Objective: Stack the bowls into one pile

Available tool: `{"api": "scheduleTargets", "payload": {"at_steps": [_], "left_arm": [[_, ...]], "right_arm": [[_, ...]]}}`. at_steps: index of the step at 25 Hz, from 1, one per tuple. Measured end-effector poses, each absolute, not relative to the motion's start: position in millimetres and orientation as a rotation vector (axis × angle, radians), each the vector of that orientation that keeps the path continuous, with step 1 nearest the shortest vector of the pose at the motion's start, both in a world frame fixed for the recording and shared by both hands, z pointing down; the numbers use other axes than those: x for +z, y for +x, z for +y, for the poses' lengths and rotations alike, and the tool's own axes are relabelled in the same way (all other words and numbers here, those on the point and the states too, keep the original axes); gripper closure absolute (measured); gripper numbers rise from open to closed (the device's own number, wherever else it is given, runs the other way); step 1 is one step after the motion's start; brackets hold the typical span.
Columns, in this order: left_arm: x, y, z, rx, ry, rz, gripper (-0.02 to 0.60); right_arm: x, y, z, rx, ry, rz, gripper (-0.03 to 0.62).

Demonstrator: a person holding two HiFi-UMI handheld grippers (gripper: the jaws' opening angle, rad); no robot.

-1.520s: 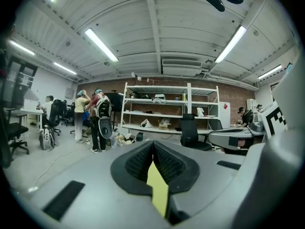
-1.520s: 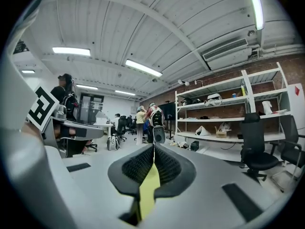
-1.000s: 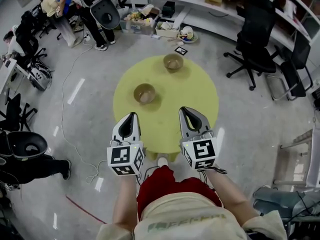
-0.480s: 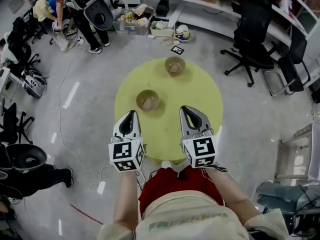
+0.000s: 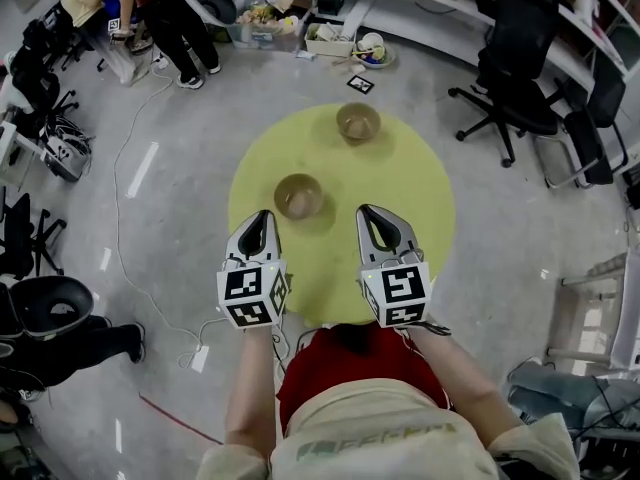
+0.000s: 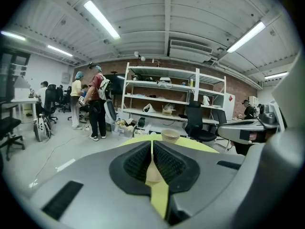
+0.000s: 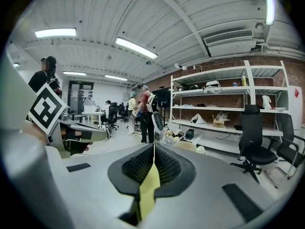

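Left tool (image 5: 262, 218) and right tool (image 5: 369, 213) both pressed together, nothing pinched, side by side over the round yellow-green worktop (image 5: 405, 183). One tan round bowl (image 5: 298, 196) sits at 10 o'clock, just ahead of the left tool. Second tan round bowl (image 5: 357, 123) at 12 o'clock by the far rim, well apart.

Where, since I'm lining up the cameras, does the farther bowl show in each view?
Head view: the farther bowl sits upper middle, near the far edge of the yellow round table.
Left gripper view: near the centre, slightly right.
Right gripper view: cannot tell; a pale shape just right of centre may be it.
Shared landmark: the white shelving rack behind it.
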State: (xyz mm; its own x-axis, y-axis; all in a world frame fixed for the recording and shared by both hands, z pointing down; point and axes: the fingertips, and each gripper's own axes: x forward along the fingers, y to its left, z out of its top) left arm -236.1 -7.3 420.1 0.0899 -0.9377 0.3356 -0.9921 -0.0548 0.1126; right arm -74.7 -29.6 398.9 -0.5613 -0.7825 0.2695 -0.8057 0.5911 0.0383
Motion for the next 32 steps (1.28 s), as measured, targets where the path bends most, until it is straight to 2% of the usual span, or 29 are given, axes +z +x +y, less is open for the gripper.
{"api": "scheduleTargets", "payload": {"at_steps": [15,20,32], "left_arm": [[496,-265,-76,0.330,1.848,-1.824,0.555],[520,-268,-86,0.330,1.783,-1.769,0.514],[560,-269,-107,0.355,1.680,-1.711,0.491]], "right_arm": [[448,-112,-117,0.208,1.182,-2.538,0.557],[464,-119,-130,0.240,1.150,-2.522,0.557],[495,-126,-157,0.300,1.093,-2.493,0.557]]}}
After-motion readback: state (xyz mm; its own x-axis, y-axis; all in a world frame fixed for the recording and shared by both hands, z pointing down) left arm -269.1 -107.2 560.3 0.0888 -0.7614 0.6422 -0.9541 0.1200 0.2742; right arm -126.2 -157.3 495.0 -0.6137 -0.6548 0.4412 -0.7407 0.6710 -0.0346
